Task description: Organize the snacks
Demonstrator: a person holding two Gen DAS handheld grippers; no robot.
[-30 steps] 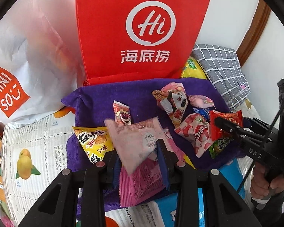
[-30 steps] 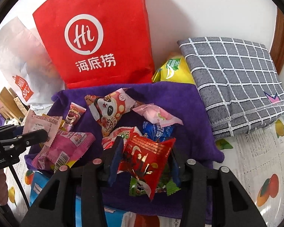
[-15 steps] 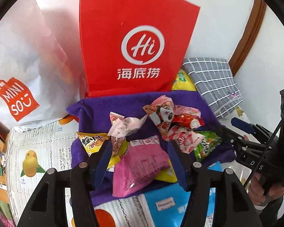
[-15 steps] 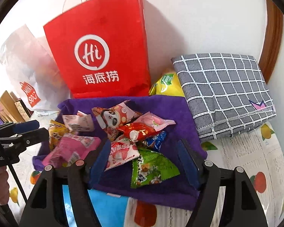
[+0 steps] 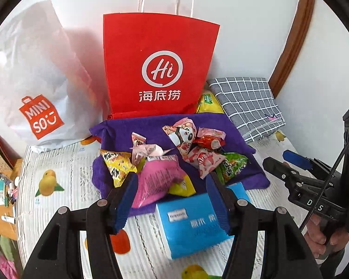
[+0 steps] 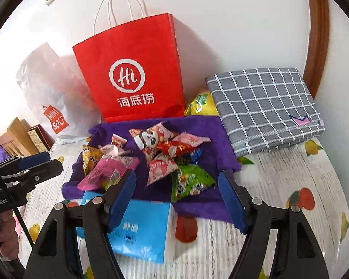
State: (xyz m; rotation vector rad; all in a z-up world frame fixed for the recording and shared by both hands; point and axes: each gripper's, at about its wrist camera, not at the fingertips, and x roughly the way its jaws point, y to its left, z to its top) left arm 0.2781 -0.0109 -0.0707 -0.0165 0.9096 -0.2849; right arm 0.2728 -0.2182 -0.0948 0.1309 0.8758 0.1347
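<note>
**Both Tongs Released Above the Snack Pile**

The left gripper (image 5: 172,197) and right gripper (image 6: 176,197) have just been opening; both stand released, nothing between the jaws. The snack packets (image 5: 174,158) lie loose on the purple towel (image 5: 118,130), just beyond the fingertips. Judged step: between picks. The next move calls for choosing one packet and closing on it. The red paper bag (image 5: 158,69) stands upright at the far side; its contents are hidden.

We've got the snack packets (image 5: 174,160) piled on a towel (image 5: 235,134) spread on the bed (image 5: 65,179). Paper bag (image 5: 158,69) stands behind it, plastic bag (image 5: 32,81) to its left, folded blanket (image 5: 246,100) right, tissue pack (image 5: 193,223) in front.
</note>
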